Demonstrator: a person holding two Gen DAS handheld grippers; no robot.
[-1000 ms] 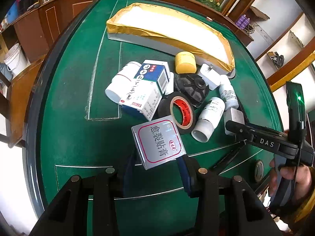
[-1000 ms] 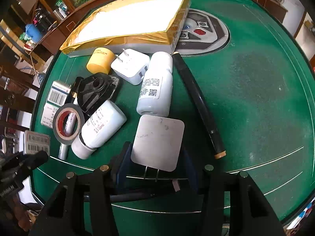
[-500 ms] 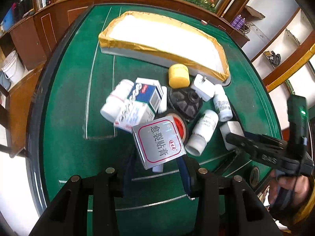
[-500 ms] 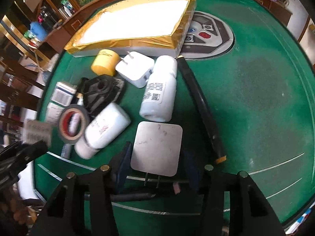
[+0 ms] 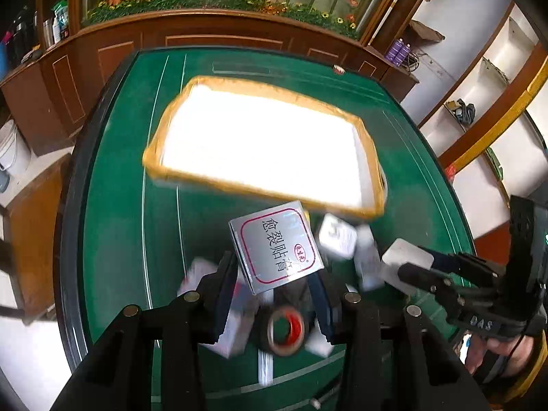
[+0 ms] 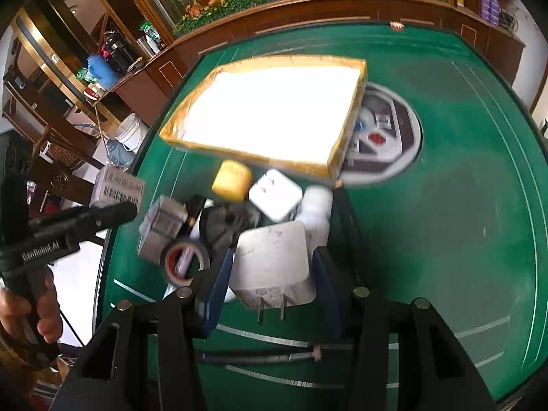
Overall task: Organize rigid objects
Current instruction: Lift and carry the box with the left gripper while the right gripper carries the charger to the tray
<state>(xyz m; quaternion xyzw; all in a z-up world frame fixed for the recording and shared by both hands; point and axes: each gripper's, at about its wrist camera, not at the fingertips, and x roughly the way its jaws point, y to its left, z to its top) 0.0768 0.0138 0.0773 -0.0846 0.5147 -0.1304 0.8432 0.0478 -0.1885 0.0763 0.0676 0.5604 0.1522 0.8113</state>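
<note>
Your left hand-held gripper (image 5: 274,294) grips a light, stiff silver ointment box (image 5: 275,246); your right hand-held gripper (image 6: 270,284) clamps a hard charger plug (image 6: 274,267) by its flat sides, both near the gold-rimmed tray (image 6: 346,137).

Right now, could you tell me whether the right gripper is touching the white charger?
Touching: in the right wrist view, the right gripper has both pads pressed against the charger sides.
</note>
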